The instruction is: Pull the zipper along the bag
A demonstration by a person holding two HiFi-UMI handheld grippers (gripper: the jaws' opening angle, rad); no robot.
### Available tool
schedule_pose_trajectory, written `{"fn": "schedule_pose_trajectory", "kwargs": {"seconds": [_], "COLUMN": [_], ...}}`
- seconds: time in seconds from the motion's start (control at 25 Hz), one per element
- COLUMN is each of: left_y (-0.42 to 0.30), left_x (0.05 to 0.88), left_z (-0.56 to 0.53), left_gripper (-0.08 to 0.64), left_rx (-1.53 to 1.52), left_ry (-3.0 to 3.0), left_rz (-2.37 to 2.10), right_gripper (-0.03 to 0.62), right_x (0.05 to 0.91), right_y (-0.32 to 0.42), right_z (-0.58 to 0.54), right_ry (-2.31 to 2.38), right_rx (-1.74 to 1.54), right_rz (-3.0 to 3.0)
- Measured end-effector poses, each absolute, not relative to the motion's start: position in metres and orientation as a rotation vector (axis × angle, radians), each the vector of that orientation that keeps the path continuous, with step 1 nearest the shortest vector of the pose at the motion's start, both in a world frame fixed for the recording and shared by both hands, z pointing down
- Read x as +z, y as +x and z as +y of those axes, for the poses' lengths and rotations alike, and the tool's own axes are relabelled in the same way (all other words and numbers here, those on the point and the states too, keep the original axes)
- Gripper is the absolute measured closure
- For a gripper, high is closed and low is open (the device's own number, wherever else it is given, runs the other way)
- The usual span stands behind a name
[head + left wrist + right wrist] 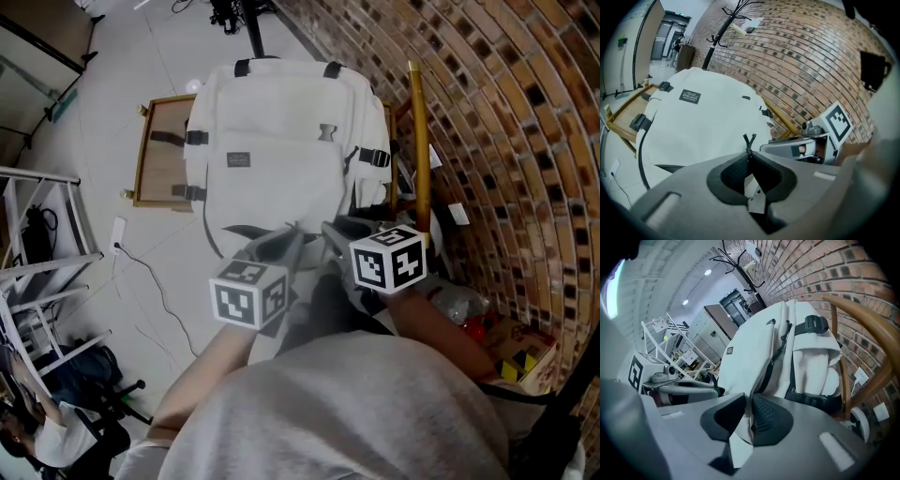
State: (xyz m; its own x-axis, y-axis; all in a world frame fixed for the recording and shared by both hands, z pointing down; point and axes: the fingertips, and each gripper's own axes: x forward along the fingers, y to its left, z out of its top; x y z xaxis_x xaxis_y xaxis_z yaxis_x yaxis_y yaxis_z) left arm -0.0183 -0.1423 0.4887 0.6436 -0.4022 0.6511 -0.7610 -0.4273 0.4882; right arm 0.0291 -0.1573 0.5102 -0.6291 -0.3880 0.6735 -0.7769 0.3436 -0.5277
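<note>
A white backpack [281, 141] lies on a wooden frame [142, 150], its near end toward me. In the left gripper view my left gripper [749, 153] is shut on the black zipper pull cord [749, 140], whose forked ends stick up above the jaws. My right gripper [749, 404] is close beside it on the right, shut on a fold of the bag's white fabric [740, 441]. The head view shows both grippers, left gripper [277, 244] and right gripper [336, 231], side by side at the bag's near edge. The zipper track itself is hidden by the jaws.
A brick wall [506, 112] runs along the right, with a wooden pole [417, 141] leaning next to the bag. A white metal rack [37, 262] stands at the left, and a cable [155, 281] trails over the tiled floor. Red and yellow items [487, 333] lie at the right.
</note>
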Motion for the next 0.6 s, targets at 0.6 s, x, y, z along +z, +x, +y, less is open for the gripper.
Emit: {"fn": "schedule_pose_trajectory", "kwargs": {"seconds": [0.6], "left_y": [-0.0294], "left_x": [0.4979], "left_z": [-0.1420], "left_gripper": [0.540], "left_rx": [0.575], "left_ry": [2.020], "left_rz": [-0.973], "right_gripper": [0.574], "right_x": [0.5064], "right_y": [0.0352], "right_z": [-0.1548], "right_ry": [1.070], "right_rx": [1.148], "right_rz": [-2.154]}}
